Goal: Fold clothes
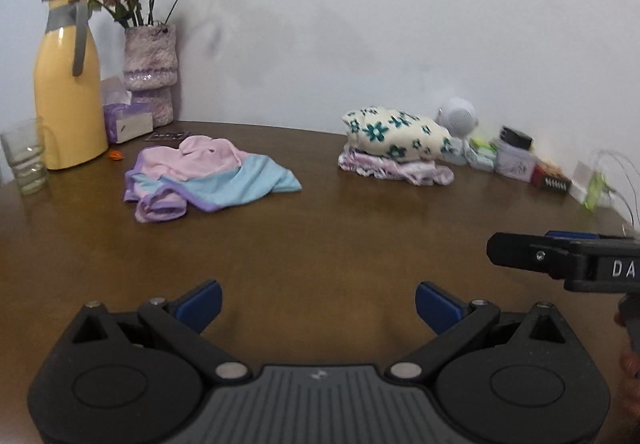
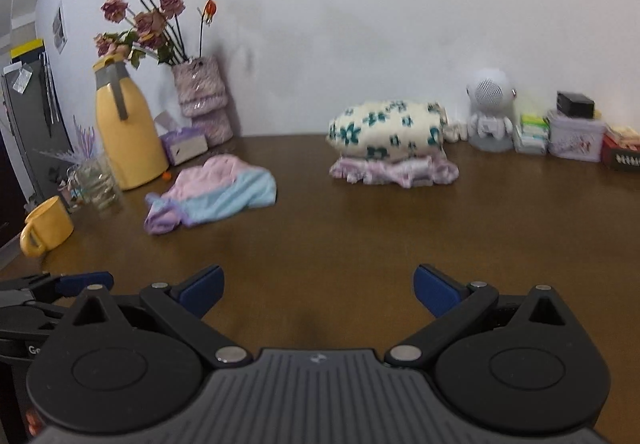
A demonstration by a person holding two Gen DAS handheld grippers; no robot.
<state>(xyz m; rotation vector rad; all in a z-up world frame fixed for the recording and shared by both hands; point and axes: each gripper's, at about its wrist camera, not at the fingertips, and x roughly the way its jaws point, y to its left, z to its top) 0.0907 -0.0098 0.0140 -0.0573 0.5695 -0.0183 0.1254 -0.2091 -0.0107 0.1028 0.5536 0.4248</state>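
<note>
A crumpled pink-and-blue garment [image 1: 208, 175] lies on the desk [image 1: 320, 252] at about eleven o'clock from both tongs, its long axis running left to right. The left tongs [image 1: 318, 302] look nearer; they and the right tongs [image 2: 318, 286] gape wide, holding nothing. A folded stack [image 1: 394, 147] sits at one o'clock.

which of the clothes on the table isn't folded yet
The pink and blue garment near the yellow jug. It lies crumpled and spread loose, while the flowered piece and the lilac one under it sit folded in a stack.
</note>
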